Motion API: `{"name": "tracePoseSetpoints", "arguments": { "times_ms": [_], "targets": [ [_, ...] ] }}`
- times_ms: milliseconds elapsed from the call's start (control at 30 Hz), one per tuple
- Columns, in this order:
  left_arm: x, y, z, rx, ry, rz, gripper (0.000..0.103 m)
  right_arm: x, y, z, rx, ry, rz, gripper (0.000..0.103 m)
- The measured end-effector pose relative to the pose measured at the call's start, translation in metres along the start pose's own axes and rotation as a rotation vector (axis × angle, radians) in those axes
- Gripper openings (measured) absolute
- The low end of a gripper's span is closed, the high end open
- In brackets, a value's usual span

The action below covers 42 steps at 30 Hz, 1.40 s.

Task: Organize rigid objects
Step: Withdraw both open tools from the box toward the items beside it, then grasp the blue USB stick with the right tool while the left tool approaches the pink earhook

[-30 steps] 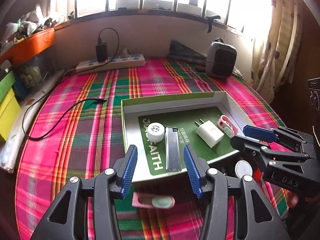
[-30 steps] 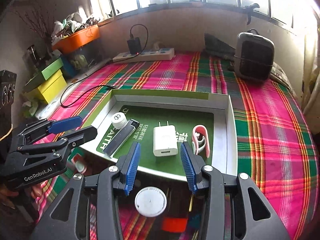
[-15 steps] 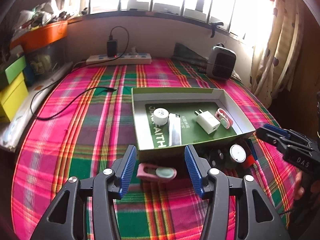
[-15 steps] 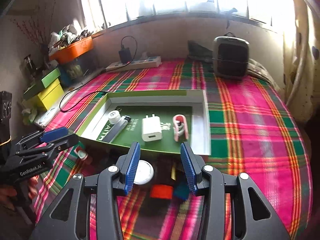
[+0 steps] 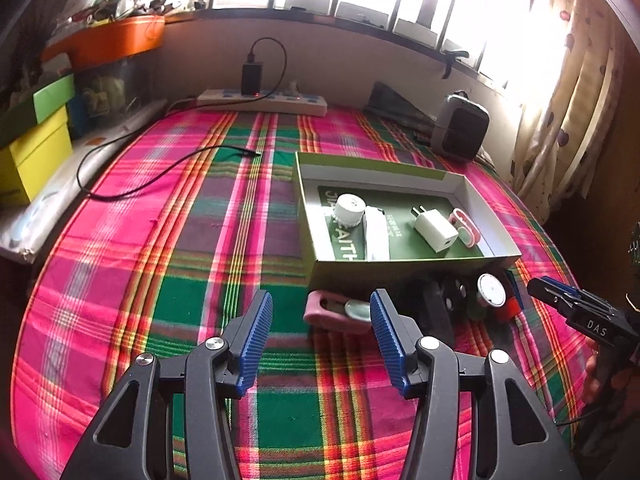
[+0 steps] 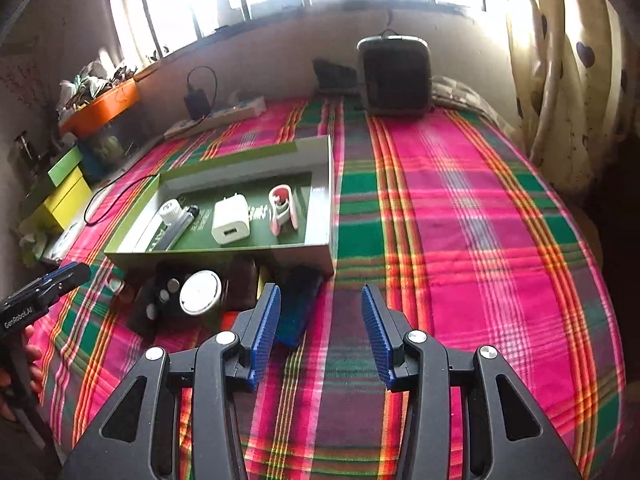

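Note:
A green box tray [image 5: 400,265] [image 6: 224,254] on the plaid cloth holds a white round cap [image 5: 349,209], a silver bar [image 5: 377,234], a white charger [image 5: 435,229] [image 6: 231,219] and a pink clip [image 5: 464,227] [image 6: 282,210]. In front of the tray lie a pink case [image 5: 338,312], a black remote [image 5: 454,294] [image 6: 162,294], a round white tin [image 5: 491,290] [image 6: 200,293], a red block [image 5: 508,312] and a blue bar [image 6: 298,308]. My left gripper [image 5: 320,338] is open and empty, near the pink case. My right gripper [image 6: 320,330] is open and empty, right of the blue bar.
A power strip [image 5: 262,100] with a plugged adapter and a black cable [image 5: 160,172] lie at the back left. A grey heater [image 5: 460,132] [image 6: 394,76] stands at the back right. Yellow and green boxes [image 5: 36,148] stack at left. Curtains [image 6: 560,60] hang at right.
Both grippers have pulled back and up from the tray, so the loose items in front of it show. The right gripper has swung to the right. Both stay open.

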State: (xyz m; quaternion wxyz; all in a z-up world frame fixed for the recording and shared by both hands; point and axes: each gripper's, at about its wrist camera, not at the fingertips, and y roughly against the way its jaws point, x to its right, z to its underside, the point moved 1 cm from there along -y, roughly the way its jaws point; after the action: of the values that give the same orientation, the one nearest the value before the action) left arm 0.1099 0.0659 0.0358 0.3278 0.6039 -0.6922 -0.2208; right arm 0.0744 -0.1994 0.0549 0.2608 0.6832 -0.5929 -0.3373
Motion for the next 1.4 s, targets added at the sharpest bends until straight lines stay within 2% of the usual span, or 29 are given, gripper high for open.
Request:
{"name": "tracePoseSetpoints", "arguments": {
  "times_ms": [100, 433, 567, 767, 1033, 1167, 1233, 1300, 1400],
  "targets": [
    [-0.002, -0.001, 0.002, -0.002, 0.004, 0.002, 0.051, -0.002, -0.003, 0.001, -0.012, 0.002, -0.018, 0.044],
    [-0.01, -0.011, 0.005, -0.032, 0.02, 0.009, 0.051, -0.01, -0.024, -0.001, -0.068, 0.013, 0.01, 0.044],
    [-0.01, -0.013, 0.004, -0.037, 0.017, 0.033, 0.051, -0.01, -0.029, -0.003, -0.084, 0.002, 0.011, 0.044],
    [-0.008, -0.02, 0.003, -0.058, 0.01, 0.043, 0.051, -0.018, -0.035, -0.001, -0.113, 0.053, 0.061, 0.044],
    [0.001, -0.024, 0.001, -0.071, -0.023, 0.066, 0.051, -0.013, -0.035, 0.002, -0.11, 0.08, 0.119, 0.044],
    [0.004, -0.028, 0.001, -0.083, -0.032, 0.061, 0.051, -0.008, -0.033, 0.002, -0.104, 0.066, 0.11, 0.044],
    [0.006, -0.029, 0.001, -0.086, -0.037, 0.062, 0.051, -0.008, -0.032, 0.002, -0.102, 0.068, 0.111, 0.04],
    [0.009, -0.03, 0.0, -0.085, -0.042, 0.055, 0.051, -0.007, -0.031, 0.003, -0.096, 0.067, 0.115, 0.025],
    [0.015, -0.029, 0.0, -0.079, -0.061, 0.032, 0.051, -0.005, -0.03, 0.004, -0.093, 0.067, 0.111, 0.023]
  ]
}}
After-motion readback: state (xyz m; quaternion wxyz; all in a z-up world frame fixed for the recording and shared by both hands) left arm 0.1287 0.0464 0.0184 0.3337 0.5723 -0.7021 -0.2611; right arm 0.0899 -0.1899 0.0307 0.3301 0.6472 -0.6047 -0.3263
